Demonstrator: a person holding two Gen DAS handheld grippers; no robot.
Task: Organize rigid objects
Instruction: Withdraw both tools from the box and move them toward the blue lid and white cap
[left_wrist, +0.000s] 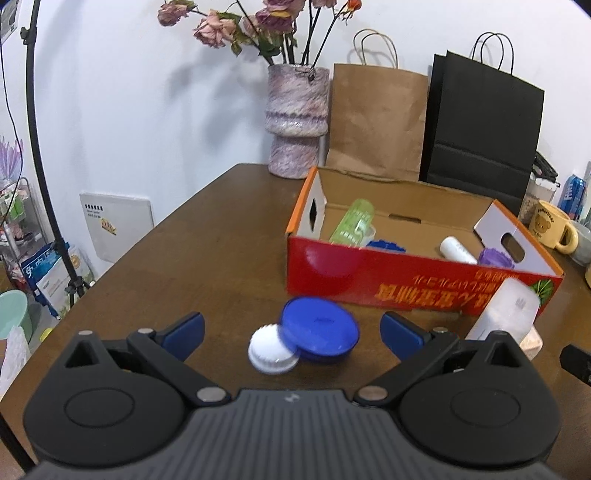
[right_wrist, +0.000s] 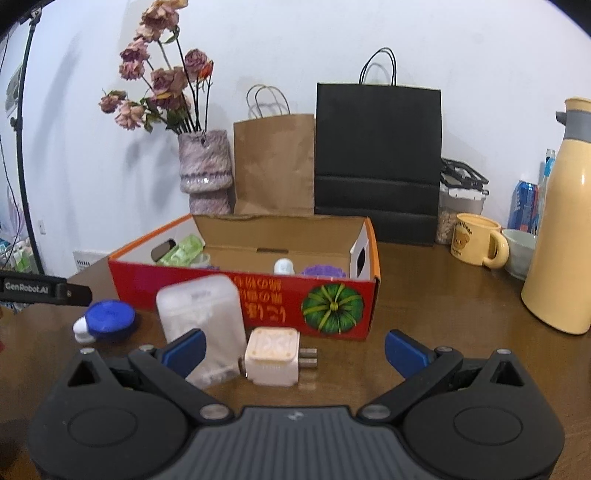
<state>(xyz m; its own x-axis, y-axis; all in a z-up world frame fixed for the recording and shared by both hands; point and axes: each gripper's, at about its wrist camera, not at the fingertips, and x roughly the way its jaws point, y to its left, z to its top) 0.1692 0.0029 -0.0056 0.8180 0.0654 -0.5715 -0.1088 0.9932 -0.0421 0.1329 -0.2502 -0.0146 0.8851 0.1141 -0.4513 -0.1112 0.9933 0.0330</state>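
Observation:
A blue round lid (left_wrist: 319, 328) leans on a white ribbed cap (left_wrist: 271, 350) on the brown table, between the fingers of my open left gripper (left_wrist: 291, 334). Behind them stands a red cardboard box (left_wrist: 406, 288) holding a green bottle (left_wrist: 352, 221), a white bottle (left_wrist: 458, 249) and a purple cap (left_wrist: 495, 256). In the right wrist view a frosted white case (right_wrist: 201, 314) and a cream plug adapter (right_wrist: 273, 356) lie before the box (right_wrist: 332, 302), between the fingers of my open right gripper (right_wrist: 295, 350). The blue lid (right_wrist: 109, 317) shows at the left.
A vase of dried roses (right_wrist: 205, 170), a brown paper bag (right_wrist: 273, 162) and a black bag (right_wrist: 378, 162) stand behind the box. A yellow mug (right_wrist: 476, 243), bowl (right_wrist: 521, 251), cream flask (right_wrist: 565, 229) and soda can (right_wrist: 522, 203) crowd the right side. The left gripper's body (right_wrist: 40, 288) pokes in at left.

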